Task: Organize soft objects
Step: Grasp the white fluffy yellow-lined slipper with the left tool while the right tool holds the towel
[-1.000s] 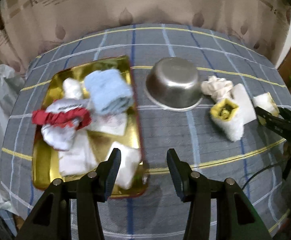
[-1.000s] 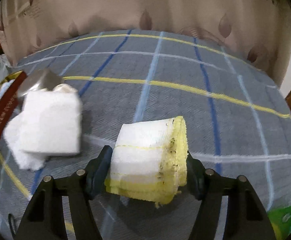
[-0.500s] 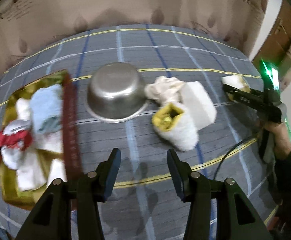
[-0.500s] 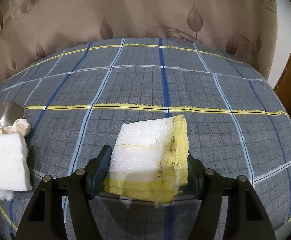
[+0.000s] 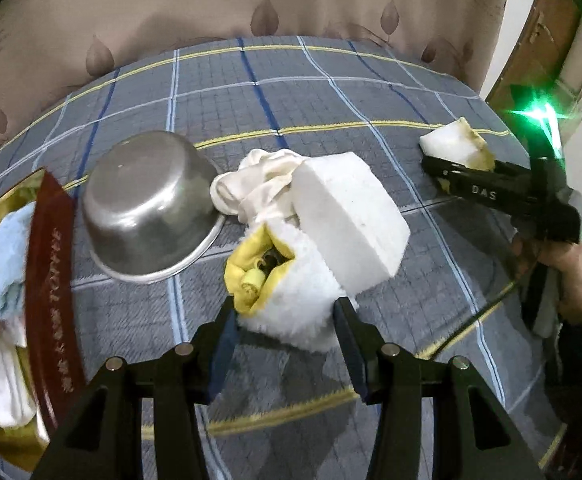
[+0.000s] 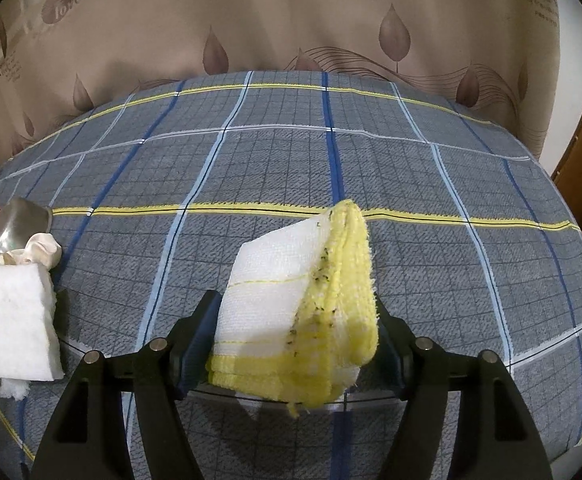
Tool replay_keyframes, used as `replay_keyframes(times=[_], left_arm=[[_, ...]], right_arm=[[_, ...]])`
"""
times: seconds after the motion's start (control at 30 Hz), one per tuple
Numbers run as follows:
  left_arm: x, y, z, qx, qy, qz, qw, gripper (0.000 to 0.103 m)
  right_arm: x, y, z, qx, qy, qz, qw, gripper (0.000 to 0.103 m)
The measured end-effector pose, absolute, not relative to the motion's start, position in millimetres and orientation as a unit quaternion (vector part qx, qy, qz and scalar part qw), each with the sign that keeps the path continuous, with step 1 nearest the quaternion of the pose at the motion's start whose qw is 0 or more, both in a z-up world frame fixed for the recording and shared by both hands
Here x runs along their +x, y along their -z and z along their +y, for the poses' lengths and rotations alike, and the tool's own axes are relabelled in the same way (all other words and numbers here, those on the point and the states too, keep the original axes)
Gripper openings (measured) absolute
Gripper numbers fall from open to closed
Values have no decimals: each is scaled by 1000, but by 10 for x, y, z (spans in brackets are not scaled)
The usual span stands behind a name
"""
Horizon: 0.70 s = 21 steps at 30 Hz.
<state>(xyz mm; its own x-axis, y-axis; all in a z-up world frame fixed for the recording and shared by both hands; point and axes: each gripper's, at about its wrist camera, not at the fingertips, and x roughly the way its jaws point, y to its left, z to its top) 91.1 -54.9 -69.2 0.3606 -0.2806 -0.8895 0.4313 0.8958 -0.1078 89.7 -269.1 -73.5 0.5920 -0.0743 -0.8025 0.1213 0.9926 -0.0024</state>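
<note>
My left gripper [image 5: 287,344] is open, its fingers on either side of a white fluffy item with a yellow lining [image 5: 291,300] that lies on the checked tablecloth. A white sponge block [image 5: 347,220] leans on that item, with a cream cloth [image 5: 255,184] behind it. My right gripper [image 6: 295,344] is shut on a folded white and yellow towel [image 6: 303,312] and holds it above the table; it also shows in the left wrist view [image 5: 463,148]. The sponge block [image 6: 15,320] shows at the left of the right wrist view.
An upturned steel bowl [image 5: 147,208] sits left of the cream cloth. A gold tray [image 5: 51,280] with a red rim holds several cloths at the far left. A curtain hangs behind the table. A person's hand [image 5: 563,256] holds the right gripper.
My left gripper has moved right and forward, from the tray to the fluffy white and yellow item, which now lies between its fingers. The right gripper still holds the towel.
</note>
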Motion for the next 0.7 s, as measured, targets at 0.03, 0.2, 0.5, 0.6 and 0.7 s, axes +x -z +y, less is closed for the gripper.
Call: replay_keyframes(times=[0.03, 0.2, 0.5, 0.6, 0.7], left_arm=[[934, 710, -559, 72, 217, 520, 823, 50], [1040, 811, -562, 65, 222, 526, 818, 56], [1107, 871, -567, 40, 227, 527, 818, 57], [1086, 861, -551, 33, 233, 526, 817, 46], [1063, 835, -548, 27, 242, 524, 816, 37]], right_arm=[[896, 736, -2692, 27, 54, 448, 892, 68], [898, 736, -2687, 26, 53, 449, 892, 69], [898, 738, -2685, 26, 53, 449, 892, 69], [899, 738, -2684, 26, 53, 449, 892, 69], [897, 738, -2685, 26, 54, 449, 892, 69]])
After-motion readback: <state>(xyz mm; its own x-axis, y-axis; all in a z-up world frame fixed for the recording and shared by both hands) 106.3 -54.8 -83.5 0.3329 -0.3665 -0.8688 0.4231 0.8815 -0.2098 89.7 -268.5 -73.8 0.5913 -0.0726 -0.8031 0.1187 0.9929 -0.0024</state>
